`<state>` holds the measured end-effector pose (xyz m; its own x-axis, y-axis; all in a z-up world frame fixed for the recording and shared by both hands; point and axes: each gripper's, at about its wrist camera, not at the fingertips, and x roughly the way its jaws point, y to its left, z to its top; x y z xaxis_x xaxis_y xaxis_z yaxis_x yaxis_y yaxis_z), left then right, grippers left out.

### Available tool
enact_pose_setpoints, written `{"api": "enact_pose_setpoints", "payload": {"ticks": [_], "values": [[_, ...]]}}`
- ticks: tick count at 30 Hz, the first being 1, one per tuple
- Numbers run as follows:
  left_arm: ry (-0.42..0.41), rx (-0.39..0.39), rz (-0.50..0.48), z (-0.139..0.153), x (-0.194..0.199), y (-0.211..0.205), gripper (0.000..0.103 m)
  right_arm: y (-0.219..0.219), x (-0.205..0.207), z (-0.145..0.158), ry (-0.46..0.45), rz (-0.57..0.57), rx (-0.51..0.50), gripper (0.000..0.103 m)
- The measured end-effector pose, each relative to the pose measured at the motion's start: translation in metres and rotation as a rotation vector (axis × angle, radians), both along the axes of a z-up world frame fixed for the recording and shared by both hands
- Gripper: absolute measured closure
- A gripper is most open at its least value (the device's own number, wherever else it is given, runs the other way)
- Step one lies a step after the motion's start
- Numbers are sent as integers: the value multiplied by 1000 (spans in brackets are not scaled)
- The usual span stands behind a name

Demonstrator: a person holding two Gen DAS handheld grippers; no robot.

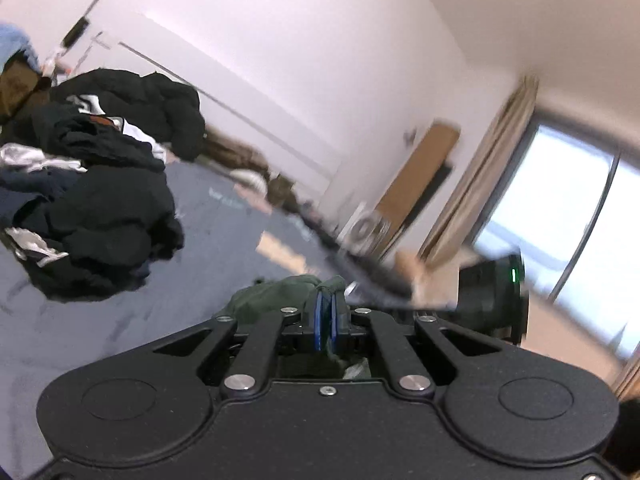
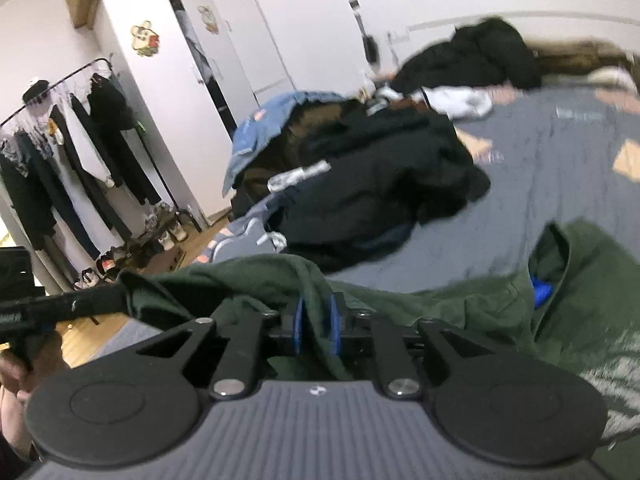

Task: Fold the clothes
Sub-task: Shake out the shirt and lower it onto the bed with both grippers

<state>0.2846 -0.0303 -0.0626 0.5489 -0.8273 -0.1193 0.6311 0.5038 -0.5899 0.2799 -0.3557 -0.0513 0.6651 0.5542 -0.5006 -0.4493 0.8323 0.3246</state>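
A dark green garment (image 2: 460,304) hangs between both grippers above a grey bed (image 2: 540,168). My right gripper (image 2: 316,316) is shut on a bunched fold of it; the cloth drapes left and right of the blue pads. My left gripper (image 1: 329,312) is shut on another edge of the green garment (image 1: 272,296), which bunches just ahead of its pads. The other gripper shows at the right of the left wrist view (image 1: 492,292) and at the left edge of the right wrist view (image 2: 24,308). The image is motion-blurred.
A heap of dark clothes (image 2: 380,184) lies on the bed, with a blue denim piece (image 2: 264,128) and a white item (image 2: 460,102); the heap also shows in the left wrist view (image 1: 92,200). A clothes rack (image 2: 72,152) and white wardrobe (image 2: 168,80) stand left. A window (image 1: 560,208) is right.
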Motion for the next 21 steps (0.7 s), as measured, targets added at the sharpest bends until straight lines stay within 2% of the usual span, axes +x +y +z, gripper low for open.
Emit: {"api": "enact_pose_setpoints", "payload": {"ticks": [4, 6, 15, 20, 21], "values": [[23, -14, 4, -2, 6, 1, 98, 10, -20, 19, -100, 53, -65, 65], [29, -14, 4, -3, 8, 1, 98, 13, -27, 24, -136, 79, -91, 63], [34, -3, -9, -6, 10, 1, 98, 58, -44, 20, -345, 243, -400, 63], [44, 20, -7, -9, 12, -1, 98, 74, -28, 3, -338, 317, -525, 64], [48, 25, -4, -9, 13, 0, 98, 77, -25, -1, -323, 325, -548, 68]]}}
